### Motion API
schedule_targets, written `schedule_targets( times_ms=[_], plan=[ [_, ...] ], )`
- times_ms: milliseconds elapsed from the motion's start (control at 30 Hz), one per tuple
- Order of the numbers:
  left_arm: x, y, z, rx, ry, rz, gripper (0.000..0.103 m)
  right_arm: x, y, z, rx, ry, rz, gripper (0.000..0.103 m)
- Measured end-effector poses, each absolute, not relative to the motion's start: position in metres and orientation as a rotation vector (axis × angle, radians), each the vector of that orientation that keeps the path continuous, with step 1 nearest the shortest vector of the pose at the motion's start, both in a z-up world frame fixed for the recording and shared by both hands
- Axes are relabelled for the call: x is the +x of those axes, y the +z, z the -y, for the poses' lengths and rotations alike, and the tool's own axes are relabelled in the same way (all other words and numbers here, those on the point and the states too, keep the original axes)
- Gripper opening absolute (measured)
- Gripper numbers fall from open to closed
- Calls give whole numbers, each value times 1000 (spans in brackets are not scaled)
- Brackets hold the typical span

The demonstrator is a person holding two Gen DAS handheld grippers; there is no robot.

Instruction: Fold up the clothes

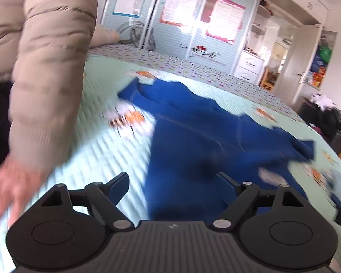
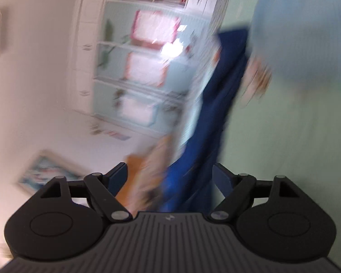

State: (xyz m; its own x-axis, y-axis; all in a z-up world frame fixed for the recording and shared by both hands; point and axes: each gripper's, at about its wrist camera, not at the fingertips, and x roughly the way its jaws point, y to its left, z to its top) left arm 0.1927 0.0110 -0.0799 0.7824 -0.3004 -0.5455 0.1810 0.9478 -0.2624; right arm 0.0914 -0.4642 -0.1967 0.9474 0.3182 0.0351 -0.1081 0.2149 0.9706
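A blue long-sleeved garment (image 1: 193,132) lies spread on the pale green bed cover (image 1: 97,141), one sleeve reaching toward the far left and one to the right. My left gripper (image 1: 172,179) is open above the garment's near edge, with nothing pinched between its fingers. The right wrist view is rolled and blurred. There the same blue garment (image 2: 216,113) runs up the middle of the picture. My right gripper (image 2: 169,173) is open too. The cloth shows in the gap between its fingers, but the pads do not press on it.
A person's beige padded sleeve (image 1: 50,68) and blurred hand (image 1: 9,188) fill the left side. Behind the bed stand a wardrobe (image 1: 193,22) with posters, white drawers (image 1: 250,66) and an open door (image 1: 302,68). Dark clutter (image 1: 325,116) sits at the bed's right.
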Motion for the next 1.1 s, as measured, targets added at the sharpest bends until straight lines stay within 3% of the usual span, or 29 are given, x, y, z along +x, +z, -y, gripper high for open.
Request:
schedule_targets(
  times_ms=[300,800,900,1100],
  plan=[
    [125,-92,-8,-269,-366,-677,85,73,-221,361,1519,364,-348,90],
    [105,-95,-31,-362,-347,-682,88,103,-211,327,1511,283,-405,85],
    [104,-94,-28,-361,-350,-676,92,105,-210,326,1512,203,-423,77],
    [104,-94,-30,-377,-328,-665,101,109,-211,319,1512,61,-419,77]
  ],
)
